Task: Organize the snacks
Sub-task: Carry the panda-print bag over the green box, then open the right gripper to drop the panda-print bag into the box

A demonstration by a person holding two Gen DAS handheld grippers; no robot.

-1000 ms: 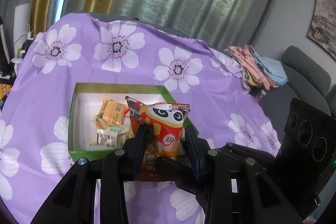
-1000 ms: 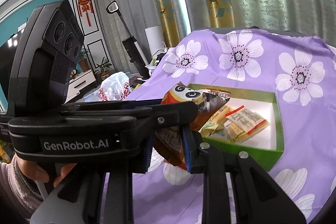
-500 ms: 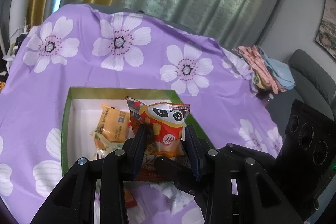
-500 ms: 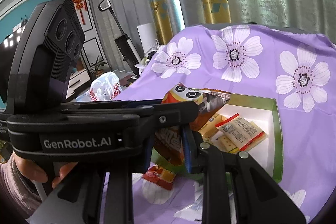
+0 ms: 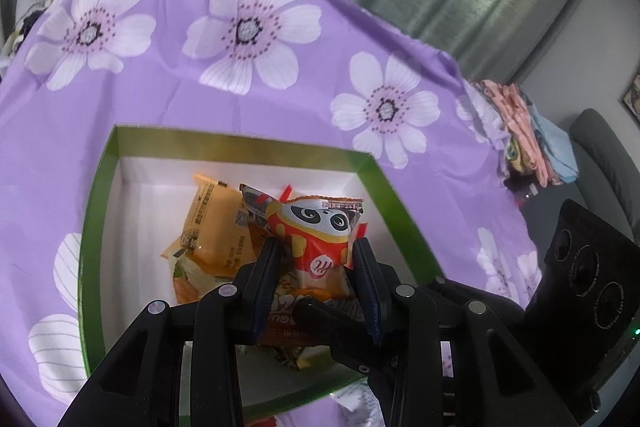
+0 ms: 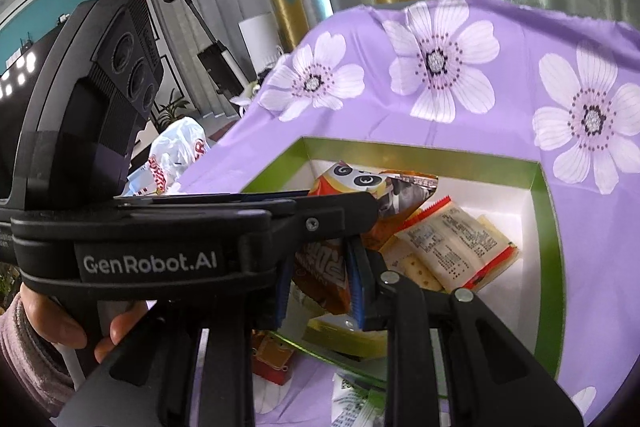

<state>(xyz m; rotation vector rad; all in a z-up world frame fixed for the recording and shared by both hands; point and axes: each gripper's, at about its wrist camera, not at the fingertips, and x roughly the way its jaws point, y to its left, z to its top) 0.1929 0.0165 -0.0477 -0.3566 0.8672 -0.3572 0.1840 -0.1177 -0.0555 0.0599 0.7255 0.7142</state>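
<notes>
Both grippers clamp the same crinkly orange and red panda snack bag (image 5: 320, 247): the left gripper (image 5: 316, 259) holds its sides, the right gripper (image 6: 320, 267) pinches it lower, jaws nearly closed. The bag hangs over the green cardboard box with white inside (image 5: 96, 203), above the wrapped biscuit packets (image 6: 452, 247). It seems best to lower it to the floor, then release both together; both point downward, tilted

Both grippers come forward and down, carrying the panda bag (image 5: 320, 235) from the near edge of the green box (image 5: 96, 211) to over its white inside, above the packets there. The box now looms larger in both views. Loose snacks (image 6: 272, 359) appear on the tabletop just before its near wall.
</notes>
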